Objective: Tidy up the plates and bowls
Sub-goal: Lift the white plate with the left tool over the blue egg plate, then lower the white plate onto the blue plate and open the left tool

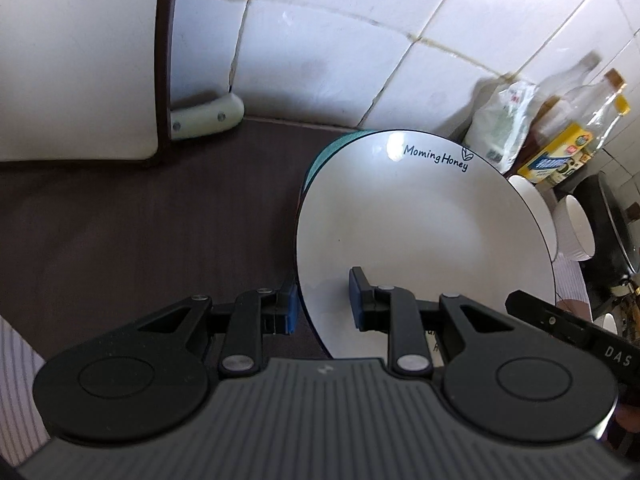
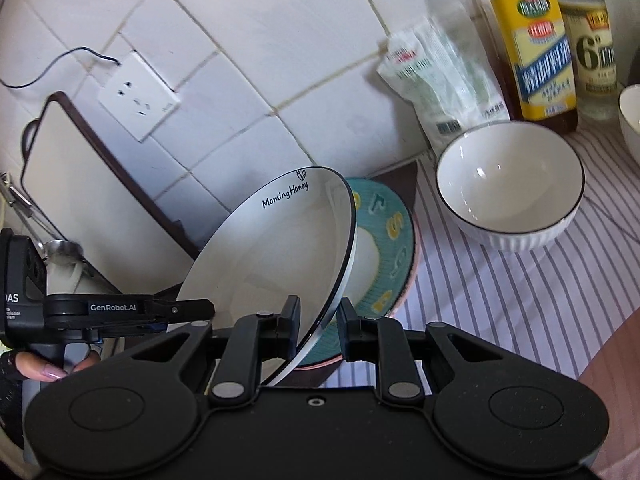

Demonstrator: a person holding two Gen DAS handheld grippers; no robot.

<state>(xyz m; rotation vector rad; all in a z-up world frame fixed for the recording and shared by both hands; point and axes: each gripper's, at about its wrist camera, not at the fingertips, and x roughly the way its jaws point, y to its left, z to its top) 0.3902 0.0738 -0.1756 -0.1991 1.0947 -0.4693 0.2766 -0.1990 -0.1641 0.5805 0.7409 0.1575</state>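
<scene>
- Surface [image 1: 140,220]: dark brown top against a white tiled wall [image 2: 248,40]; a striped cloth [image 2: 500,292] covers the part where the bowls stand.
- Cutting board [image 2: 80,168]: white with a dark rim, leaning on the wall at the back edge of the surface, just under a wall socket [image 2: 138,98].
- White plate [image 1: 420,232]: black rim, "Morning Honey" lettering, held tilted above the surface by both claws on opposite edges.
- Teal plate [image 2: 390,240]: yellow letters on the rim, lying on the surface right under and behind the white plate. Cannot tell whether the two touch.
- White bowl [image 2: 512,188]: ribbed outside, dark rim, upright on the striped cloth, just beside the teal plate. A second bowl [image 2: 630,120] is cut off at the frame edge.
- Bottles [image 2: 532,48] and a white bag [image 2: 444,80]: grouped at the wall behind the bowls.
- Left claw [image 1: 324,304]: clamped on the white plate's rim, one pad [image 1: 357,300] on the top face and the other below the edge.
- Right claw [image 2: 319,326]: clamped on the opposite rim; the plate edge runs between its pads.
- Hand [image 2: 56,368]: wrapped round the left claw's handle, seen from the right wrist view.
</scene>
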